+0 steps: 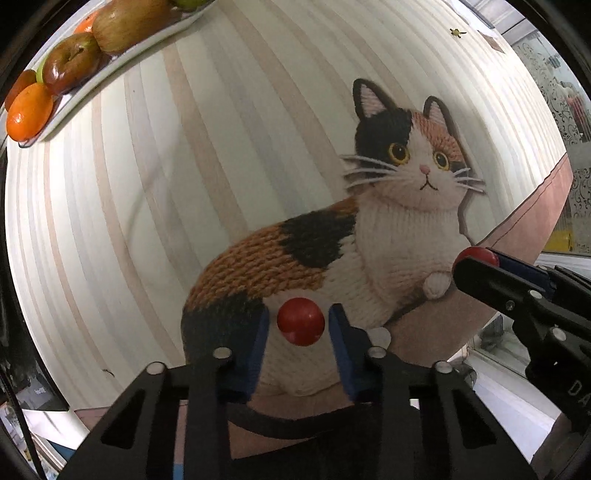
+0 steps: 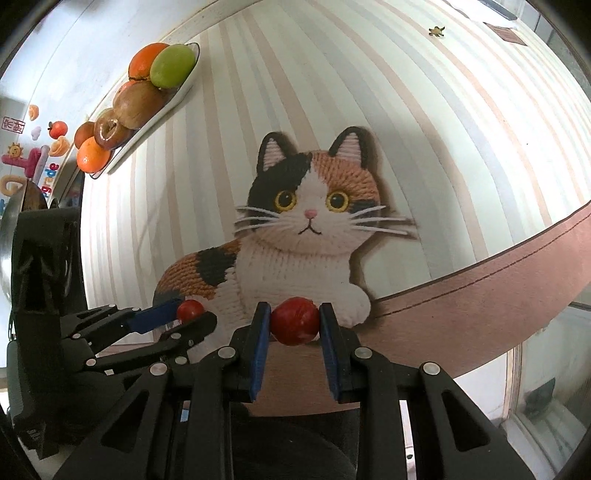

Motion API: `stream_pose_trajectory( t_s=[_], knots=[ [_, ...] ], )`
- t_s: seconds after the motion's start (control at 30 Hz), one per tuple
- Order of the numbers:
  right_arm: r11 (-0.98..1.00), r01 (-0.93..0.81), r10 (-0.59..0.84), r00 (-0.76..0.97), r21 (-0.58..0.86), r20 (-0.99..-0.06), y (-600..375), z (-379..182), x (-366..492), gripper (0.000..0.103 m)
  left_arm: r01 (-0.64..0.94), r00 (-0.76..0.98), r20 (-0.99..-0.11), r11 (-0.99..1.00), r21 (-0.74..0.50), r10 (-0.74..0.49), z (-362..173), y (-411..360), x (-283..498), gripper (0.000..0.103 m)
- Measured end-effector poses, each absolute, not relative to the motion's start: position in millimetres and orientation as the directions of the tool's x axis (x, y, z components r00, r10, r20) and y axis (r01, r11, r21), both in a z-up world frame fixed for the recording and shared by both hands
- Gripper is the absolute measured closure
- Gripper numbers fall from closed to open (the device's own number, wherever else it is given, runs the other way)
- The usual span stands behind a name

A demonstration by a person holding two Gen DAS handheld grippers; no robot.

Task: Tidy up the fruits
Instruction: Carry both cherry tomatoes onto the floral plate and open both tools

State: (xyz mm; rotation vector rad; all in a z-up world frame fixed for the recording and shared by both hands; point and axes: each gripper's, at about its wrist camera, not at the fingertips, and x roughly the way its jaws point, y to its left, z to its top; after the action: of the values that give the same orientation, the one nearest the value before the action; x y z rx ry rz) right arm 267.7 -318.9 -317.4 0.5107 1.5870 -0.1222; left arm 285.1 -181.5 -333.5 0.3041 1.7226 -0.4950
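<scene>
My left gripper (image 1: 301, 321) is shut on a small round red fruit (image 1: 301, 321), held above the cat-print tablecloth. My right gripper (image 2: 294, 321) is shut on a second small red fruit (image 2: 294, 322). The two grippers are side by side: the right one shows in the left wrist view (image 1: 476, 262) with its red fruit (image 1: 478, 254), and the left one shows in the right wrist view (image 2: 190, 312) with its fruit (image 2: 189, 309). A white oblong plate (image 2: 155, 118) at the far left holds oranges (image 2: 92, 155), brownish apples (image 2: 138, 101) and a green fruit (image 2: 172, 66); it also shows in the left wrist view (image 1: 110, 70).
The table carries a striped cloth with a large knitted-cat picture (image 2: 306, 229) and a pink border (image 2: 480, 291). The table's near edge runs just under the grippers. A wall with colourful fruit stickers (image 2: 37, 147) stands at the left. A small dark speck (image 2: 437, 31) lies far back.
</scene>
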Motion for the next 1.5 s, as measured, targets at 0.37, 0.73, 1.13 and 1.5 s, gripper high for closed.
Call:
stream_pose_trajectory(
  t_s=[0.37,0.73,1.13,1.5],
  knots=[
    [0.897,0.367,0.250,0.034,0.244,-0.968,-320.9,-301.9,277.1,0.074,0.453,-0.158,-0.981,0.875,-0.170,-0.109,-322.3,-171.6,273.0,0.081],
    [0.887,0.236,0.361,0.181,0.397,-0.915,-278.5,-277.2,367.2,0.075,0.168,0.045,-0.970,0.959,-0.228,-0.239,-247.4,-68.9,377.6,0.081],
    [0.857,0.115,0.463,0.254,0.502,-0.849,-189.7,-321.6,476.0,0.075,-0.333,0.056,-0.893,0.835,-0.439,-0.447,-288.3,43.3,467.8,0.080],
    [0.884,0.085,0.427,0.254,0.459,-0.868,-178.5,-344.0,499.2,0.074,-0.386,0.038,-0.881,0.807,-0.448,-0.471,-317.4,45.8,495.6,0.080]
  ],
)
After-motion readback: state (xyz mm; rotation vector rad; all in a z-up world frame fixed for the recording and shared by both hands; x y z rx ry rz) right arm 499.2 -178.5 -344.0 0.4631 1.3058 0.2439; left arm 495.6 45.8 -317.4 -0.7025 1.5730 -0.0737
